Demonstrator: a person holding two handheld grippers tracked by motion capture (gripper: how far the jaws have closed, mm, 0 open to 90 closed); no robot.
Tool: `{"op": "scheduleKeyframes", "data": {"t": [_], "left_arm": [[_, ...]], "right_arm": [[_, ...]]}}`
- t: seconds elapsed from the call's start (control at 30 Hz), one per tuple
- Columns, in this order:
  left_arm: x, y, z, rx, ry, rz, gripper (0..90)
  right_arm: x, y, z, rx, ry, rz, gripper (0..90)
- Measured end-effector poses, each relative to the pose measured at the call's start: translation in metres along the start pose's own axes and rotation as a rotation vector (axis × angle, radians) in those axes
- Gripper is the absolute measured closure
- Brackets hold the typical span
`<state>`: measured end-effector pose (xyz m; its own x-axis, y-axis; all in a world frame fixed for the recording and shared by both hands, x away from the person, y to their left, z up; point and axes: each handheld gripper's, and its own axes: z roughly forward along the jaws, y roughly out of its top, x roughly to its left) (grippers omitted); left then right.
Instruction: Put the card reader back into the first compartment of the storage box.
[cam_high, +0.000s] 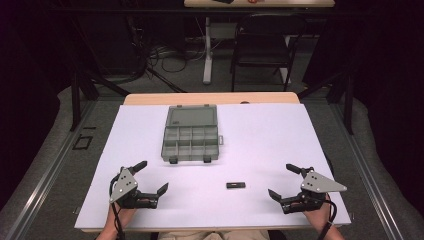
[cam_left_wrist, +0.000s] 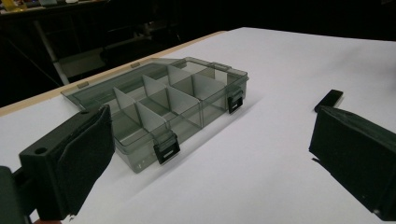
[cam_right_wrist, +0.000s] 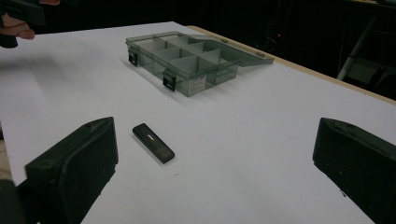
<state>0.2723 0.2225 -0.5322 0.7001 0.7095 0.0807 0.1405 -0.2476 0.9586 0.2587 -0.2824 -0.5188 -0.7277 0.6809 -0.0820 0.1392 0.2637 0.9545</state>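
1. High view. A grey compartment box (cam_high: 190, 133) lies open on the white counter (cam_high: 270, 135), lid folded flat away from the person, so every cell is reachable from above. The cells look empty. A small black stick (cam_high: 235, 185), like a USB drive, lies on the counter nearer the person than the box, to the right of the box's front right corner. Left gripper (cam_high: 153, 183) rests nearer the person than the box's left latch, right gripper (cam_high: 284, 182) to the right of the stick; both have fingers spread wide and hold nothing. The symmetric placement reads as a ready pose, judged only.

2. Left gripper view. This camera looks past wide-apart fingers (cam_left_wrist: 74, 158) at the box (cam_left_wrist: 154, 102), seen latch side first; both black latches hang undone. The stick (cam_left_wrist: 329, 99) lies to the right of the box, well apart from it.

3. Right gripper view. Wide-set fingers (cam_right_wrist: 79, 163) frame the stick (cam_right_wrist: 153, 143), which lies flat between them and the box (cam_right_wrist: 187, 58). Judged: the right gripper is the one placed to pick up the stick, and the open box is the likely destination.
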Motion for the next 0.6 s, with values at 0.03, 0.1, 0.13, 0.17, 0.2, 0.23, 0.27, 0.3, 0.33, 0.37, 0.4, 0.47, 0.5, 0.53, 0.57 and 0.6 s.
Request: {"op": "scheduleKeyframes", "data": {"t": [0.03, 0.1, 0.13, 0.17, 0.2, 0.23, 0.27, 0.3, 0.33, 0.37, 0.4, 0.47, 0.5, 0.53, 0.57, 0.6], "left_arm": [[0.0002, -0.0002, 0.0002, 0.002, -0.001, -0.002, 0.2], [0.0002, -0.0003, 0.0004, 0.003, -0.002, -0.004, 0.2], [0.0001, -0.0002, 0.0006, 0.004, -0.002, -0.004, 0.1], [0.0001, -0.0001, 0.0011, 0.004, -0.003, -0.002, 0.2], [-0.0001, 0.0, 0.0015, 0.005, -0.004, -0.003, 0.2], [-0.0003, 0.0001, 0.0021, 0.006, -0.004, -0.002, 0.2], [0.0, 0.0003, 0.0032, 0.009, -0.006, -0.001, 0.2], [0.0001, 0.0002, 0.0037, 0.008, -0.005, -0.004, 0.2], [0.0001, -0.0001, 0.0042, 0.01, -0.006, -0.01, 0.1], [0.0003, -0.0002, 0.0048, 0.013, -0.008, -0.009, 0.2], [0.0002, -0.0001, 0.0053, 0.016, -0.008, -0.007, 0.2], [-0.0004, 0.0005, 0.0056, 0.015, -0.009, -0.004, 0.2], [-0.0004, 0.0005, 0.0056, 0.015, -0.009, -0.004, 0.2], [-0.0007, 0.0007, 0.0058, 0.017, -0.007, 0.0, 0.2], [-0.0009, 0.0008, 0.0059, 0.019, -0.006, 0.002, 0.2], [-0.0008, 0.0006, 0.0063, 0.019, -0.004, 0.001, 0.2]], "right_arm": [[-0.0001, 0.0, -0.0001, 0.004, 0.0, 0.001, 0.0], [-0.0003, 0.0, 0.0001, 0.009, 0.0, -0.001, 0.0], [-0.0003, -0.0002, 0.0006, 0.008, 0.003, -0.002, 0.0], [-0.0002, -0.0001, 0.0011, 0.013, 0.004, -0.004, 0.0], [-0.0002, 0.0001, 0.0015, 0.015, 0.004, -0.006, 0.0], [-0.0002, 0.0002, 0.0019, 0.013, 0.004, -0.006, 0.0], [-0.001, 0.0013, 0.0022, 0.017, 0.007, -0.008, 0.0], [-0.0012, 0.0013, 0.0028, 0.017, 0.008, -0.006, 0.0], [-0.0011, 0.0013, 0.0034, 0.027, 0.006, -0.002, 0.0], [-0.001, 0.0013, 0.0044, 0.04, 0.007, -0.002, 0.0], [-0.0015, 0.0012, 0.0051, 0.048, 0.011, -0.009, 0.0], [-0.0013, 0.0015, 0.0061, 0.056, 0.016, -0.005, 0.0], [-0.0014, 0.0019, 0.006, 0.056, 0.017, -0.006, 0.0], [-0.0015, 0.0025, 0.0063, 0.053, 0.018, -0.008, 0.0], [-0.0015, 0.0025, 0.0063, 0.053, 0.018, -0.008, 0.0], [-0.0021, 0.004, 0.0062, 0.059, 0.019, -0.007, 0.0]]}}
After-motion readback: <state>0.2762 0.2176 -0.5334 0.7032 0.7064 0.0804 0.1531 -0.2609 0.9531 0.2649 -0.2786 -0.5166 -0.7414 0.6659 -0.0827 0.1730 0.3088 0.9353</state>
